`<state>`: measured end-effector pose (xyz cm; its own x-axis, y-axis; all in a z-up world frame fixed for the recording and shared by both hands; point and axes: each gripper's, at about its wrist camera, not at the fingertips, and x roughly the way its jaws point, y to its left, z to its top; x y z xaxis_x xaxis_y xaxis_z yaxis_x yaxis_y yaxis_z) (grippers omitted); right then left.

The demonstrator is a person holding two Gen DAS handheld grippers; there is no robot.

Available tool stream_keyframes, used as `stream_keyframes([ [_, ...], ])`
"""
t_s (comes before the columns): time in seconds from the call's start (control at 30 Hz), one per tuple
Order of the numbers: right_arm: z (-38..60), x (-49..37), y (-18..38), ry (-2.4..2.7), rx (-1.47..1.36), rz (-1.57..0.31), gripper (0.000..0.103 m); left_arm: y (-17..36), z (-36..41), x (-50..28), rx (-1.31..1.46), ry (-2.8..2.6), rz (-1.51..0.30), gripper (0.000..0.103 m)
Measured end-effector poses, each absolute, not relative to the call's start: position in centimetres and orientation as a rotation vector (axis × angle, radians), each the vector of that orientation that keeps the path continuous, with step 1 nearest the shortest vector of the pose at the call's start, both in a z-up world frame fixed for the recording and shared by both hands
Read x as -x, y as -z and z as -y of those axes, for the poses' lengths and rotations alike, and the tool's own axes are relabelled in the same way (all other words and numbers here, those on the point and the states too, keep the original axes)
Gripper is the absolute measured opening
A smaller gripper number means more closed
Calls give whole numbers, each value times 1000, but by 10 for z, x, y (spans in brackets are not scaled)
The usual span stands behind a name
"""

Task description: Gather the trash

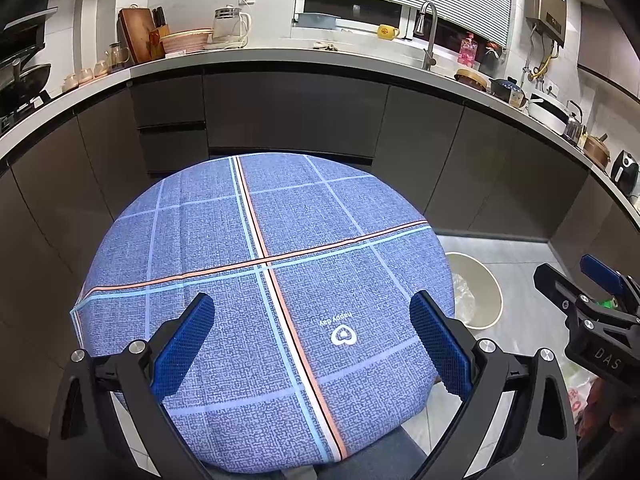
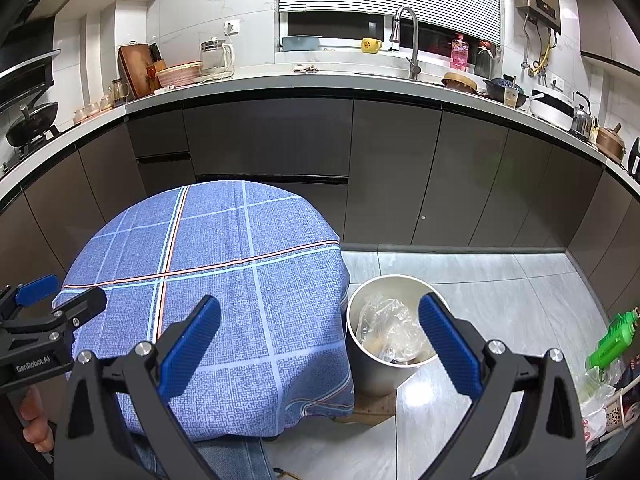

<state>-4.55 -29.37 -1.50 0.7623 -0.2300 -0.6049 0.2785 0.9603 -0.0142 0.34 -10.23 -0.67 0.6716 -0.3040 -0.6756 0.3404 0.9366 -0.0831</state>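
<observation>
A round table under a blue checked cloth (image 1: 256, 280) (image 2: 224, 280) fills the middle, with nothing lying on it. My left gripper (image 1: 312, 340) hovers open above its near half. A beige trash bin (image 2: 384, 364) (image 1: 486, 292) stands on the floor right of the table and holds a crumpled clear plastic bag (image 2: 390, 330). My right gripper (image 2: 320, 344) is open, one finger over the cloth's edge, the other over the bin. It also shows at the right edge of the left wrist view (image 1: 580, 280). The left gripper (image 2: 44, 300) appears at the left in the right wrist view.
Dark kitchen cabinets (image 2: 280, 136) with a cluttered white counter (image 1: 280, 54) curve behind the table. A green bottle (image 2: 612, 336) and plastic bags (image 2: 600, 400) lie on the grey tiled floor (image 2: 500, 300) at the far right. A hand (image 2: 32, 420) grips the left handle.
</observation>
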Motion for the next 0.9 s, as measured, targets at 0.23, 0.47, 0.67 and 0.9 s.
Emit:
stream_keyframes([
  [0.23,294,46,15,277,-77,-648,99,7,102,-4,-52,365,-750,94],
  [0.47,294,46,15,277,-77,-646,99,7,103,-4,-55,367,-747,94],
  [0.67,294,46,15,276,-77,-645,99,6,104,-4,-55,368,-746,94],
  [0.9,294,46,14,276,-76,-645,99,5,106,-4,-58,369,-743,94],
])
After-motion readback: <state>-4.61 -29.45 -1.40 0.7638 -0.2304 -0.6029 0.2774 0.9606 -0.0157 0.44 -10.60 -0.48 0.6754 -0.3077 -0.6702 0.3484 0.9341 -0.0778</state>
